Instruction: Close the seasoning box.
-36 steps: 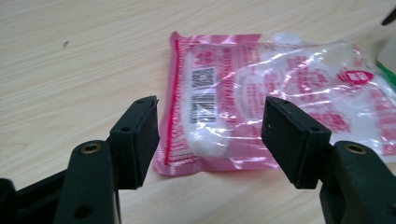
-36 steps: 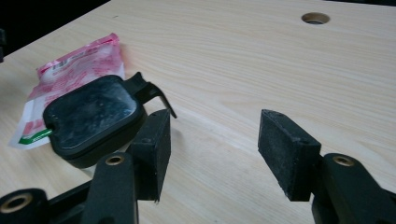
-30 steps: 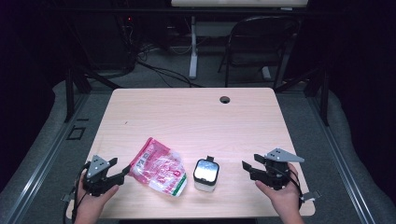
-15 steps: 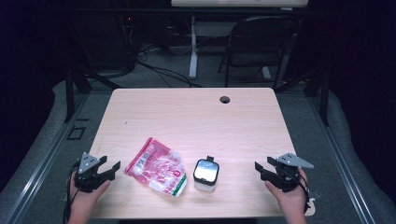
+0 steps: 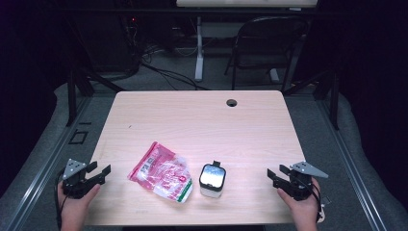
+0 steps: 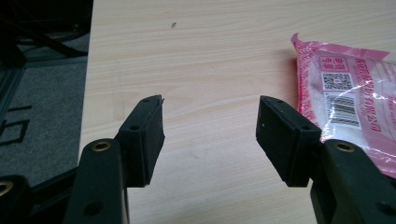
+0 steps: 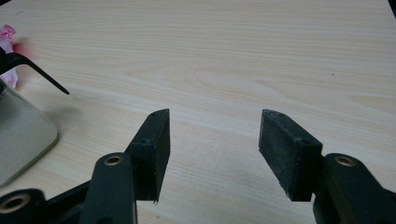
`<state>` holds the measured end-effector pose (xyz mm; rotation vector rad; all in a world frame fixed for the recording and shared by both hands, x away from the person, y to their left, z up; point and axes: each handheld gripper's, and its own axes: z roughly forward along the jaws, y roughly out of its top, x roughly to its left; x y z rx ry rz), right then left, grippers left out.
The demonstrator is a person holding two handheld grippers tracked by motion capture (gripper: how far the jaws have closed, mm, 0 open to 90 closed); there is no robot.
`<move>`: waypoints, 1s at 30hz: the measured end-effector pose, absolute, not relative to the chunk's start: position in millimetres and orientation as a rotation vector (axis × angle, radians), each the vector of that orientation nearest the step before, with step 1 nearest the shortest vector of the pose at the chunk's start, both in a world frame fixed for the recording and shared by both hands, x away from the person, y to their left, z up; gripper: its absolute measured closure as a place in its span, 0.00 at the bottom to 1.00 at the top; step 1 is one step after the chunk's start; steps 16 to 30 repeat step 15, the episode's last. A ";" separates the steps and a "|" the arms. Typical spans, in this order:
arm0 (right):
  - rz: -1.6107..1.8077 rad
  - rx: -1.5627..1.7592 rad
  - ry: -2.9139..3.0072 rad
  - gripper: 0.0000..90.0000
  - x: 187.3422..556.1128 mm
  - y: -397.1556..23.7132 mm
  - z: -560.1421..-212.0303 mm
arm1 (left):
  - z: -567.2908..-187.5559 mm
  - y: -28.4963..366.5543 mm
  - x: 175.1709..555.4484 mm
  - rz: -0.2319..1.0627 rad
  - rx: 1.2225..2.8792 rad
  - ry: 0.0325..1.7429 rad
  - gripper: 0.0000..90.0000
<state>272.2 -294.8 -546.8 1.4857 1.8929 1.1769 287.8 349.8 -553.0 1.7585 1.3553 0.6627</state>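
Observation:
A pink and white plastic bag [image 5: 161, 171] lies flat on the light wooden table [image 5: 202, 120], near its front edge. To its right stands a small white container with a clear lid [image 5: 212, 179]. My left gripper [image 5: 99, 169] is at the table's front left corner, left of the bag. Its jaws stand open and have just been closing a little, with only bare wood between them [image 6: 210, 116]; the bag [image 6: 348, 93] lies beyond its right jaw. My right gripper [image 5: 276, 171] is open at the front right, apart from the container [image 7: 18, 135], with nothing between its jaws [image 7: 214, 126].
A round cable hole [image 5: 232, 102] sits near the table's far edge. A dark folding chair [image 5: 262, 43] and desk legs stand behind the table. Grey floor and rails run along both sides.
Both hands have drawn back toward the table's front edge and outward to its corners, and sunk a little. The bag and the container have not moved.

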 end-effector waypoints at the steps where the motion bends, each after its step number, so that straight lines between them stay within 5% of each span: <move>1: 1.173 1.489 1.892 0.48 272.4 -295.1 -547.1 | -554.2 351.9 288.2 0.666 1.745 1.361 0.46; 15: 1.151 1.462 1.841 0.38 275.4 -296.7 -550.4 | -557.1 361.7 290.0 0.672 1.720 1.403 0.44; 30: 1.151 1.462 1.841 0.38 275.4 -296.7 -550.4 | -557.1 361.7 290.0 0.672 1.720 1.403 0.44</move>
